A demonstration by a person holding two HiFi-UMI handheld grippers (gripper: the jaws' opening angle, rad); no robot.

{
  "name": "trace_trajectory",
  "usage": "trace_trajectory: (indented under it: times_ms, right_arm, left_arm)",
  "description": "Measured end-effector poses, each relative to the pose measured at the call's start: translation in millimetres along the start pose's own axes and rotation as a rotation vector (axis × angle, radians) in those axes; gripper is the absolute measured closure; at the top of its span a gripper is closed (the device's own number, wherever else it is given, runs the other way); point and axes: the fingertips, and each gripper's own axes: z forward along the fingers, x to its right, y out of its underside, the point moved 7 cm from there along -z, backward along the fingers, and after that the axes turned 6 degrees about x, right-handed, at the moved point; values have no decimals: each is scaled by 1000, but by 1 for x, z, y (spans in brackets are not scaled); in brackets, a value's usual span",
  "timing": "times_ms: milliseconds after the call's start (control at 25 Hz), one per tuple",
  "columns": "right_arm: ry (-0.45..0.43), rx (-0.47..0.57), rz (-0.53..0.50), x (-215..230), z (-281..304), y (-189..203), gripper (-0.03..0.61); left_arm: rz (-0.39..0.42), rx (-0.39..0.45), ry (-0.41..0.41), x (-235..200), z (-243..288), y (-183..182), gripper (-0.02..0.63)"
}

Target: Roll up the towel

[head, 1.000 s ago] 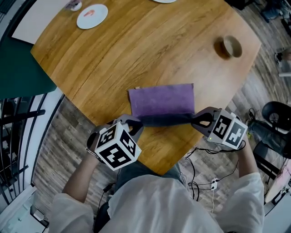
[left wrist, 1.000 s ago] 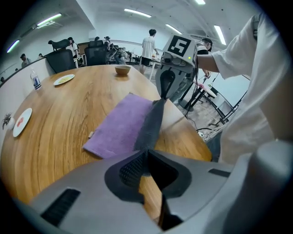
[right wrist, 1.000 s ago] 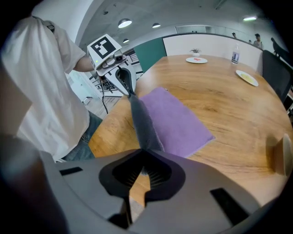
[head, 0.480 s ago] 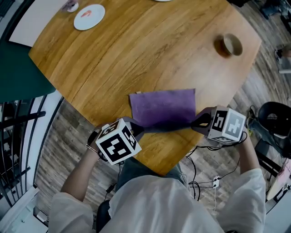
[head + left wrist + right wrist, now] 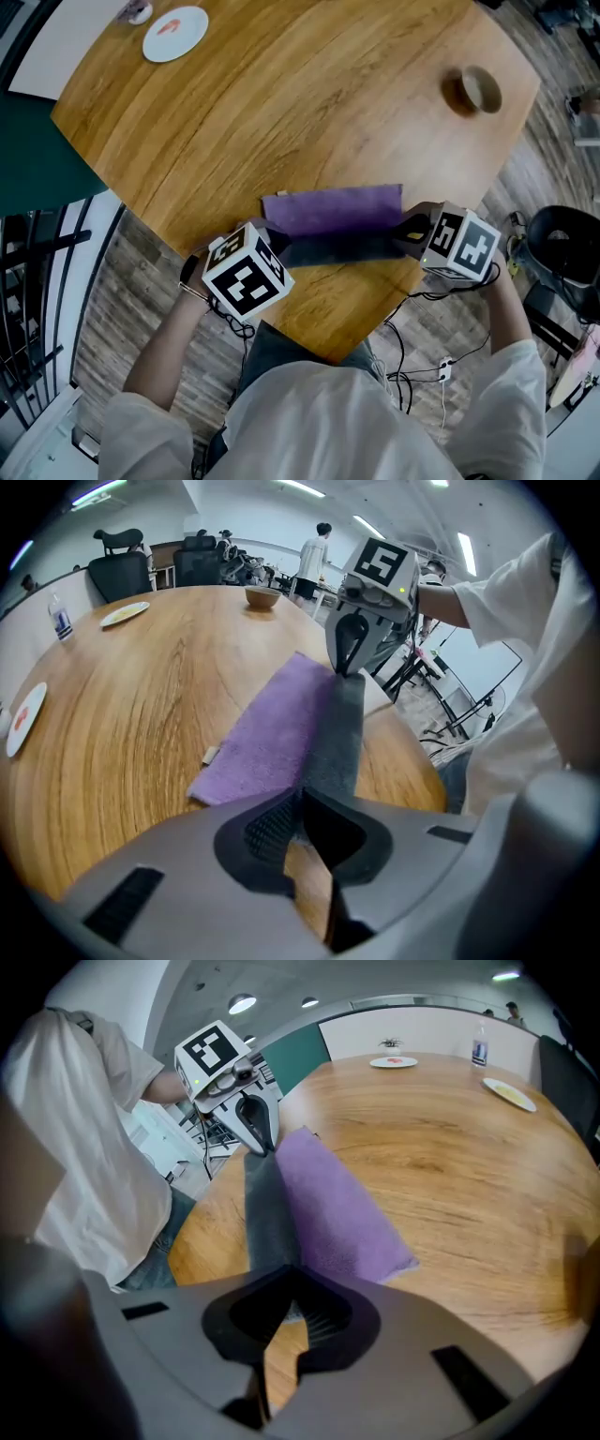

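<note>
Gripping purple towel [image 5: 333, 210] by its near edge, left claw [image 5: 273, 244] and right claw [image 5: 406, 233] clamped on opposite ends

Office: swivel chairs [image 5: 120, 574], strip lights [image 5: 302, 487]

1. The towel [image 5: 333, 208] is purple on top; its folded near edge is dark grey.
2. The table [image 5: 309, 103] is honey-brown wood with streaked grain.
3. The left hand-held gripper [image 5: 281, 244] and the right hand-held gripper [image 5: 405, 232] are grey, and each carries a cube of black-and-white square markers.
4. The plate [image 5: 175, 33] is white with a red mark.
</note>
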Motion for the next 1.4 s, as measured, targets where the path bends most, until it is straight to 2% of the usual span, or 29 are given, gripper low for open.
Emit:
trace_trajectory:
  times_ms: [120,360,480,600,800,1000,1320,1400]
  right_arm:
    - [34,26,-2,1,1,2,543]
    - [118,103,1,2,-17,4,483]
    - [161,150,-8,-5,-30,3,482]
    - [176,176,-31,-19,-37,4,481]
    - [144,157,-74,-47,-26,8,482]
    - [171,90,-131,-58,-6,18,482]
    - [257,55,-193,-54,14,25,483]
    - [281,59,-202,-53,17,25,500]
  left_arm:
    - [18,16,-34,1,1,2,579]
    - [-34,79,-110,-4,-19,6,540]
    - [-16,125,-151,0,-36,7,541]
    - [28,155,-139,16,-45,7,546]
    - [157,129,-88,51,-30,10,546]
    - [232,84,-165,57,-12,18,546]
    - [270,47,-199,54,6,25,535]
    - [279,45,-203,53,9,24,535]
